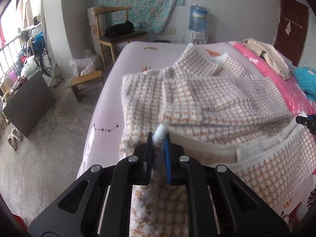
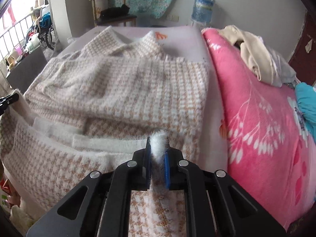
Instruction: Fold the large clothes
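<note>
Sweater [image 1: 197,90] hem pinched in both jaws, left gripper [image 1: 159,138], right gripper [image 2: 158,141]; bed [image 1: 110,98] bare beyond.

A pale wall [image 1: 237,9] closes the room at twelve o'clock, with a floral teal cloth [image 1: 138,2] hung across it. A wooden chair [image 1: 116,33] stands at eleven, a water dispenser [image 1: 198,23] at one. Daylight enters through a railed window [image 1: 11,45] at nine, above bare concrete floor [image 1: 59,128].
</note>
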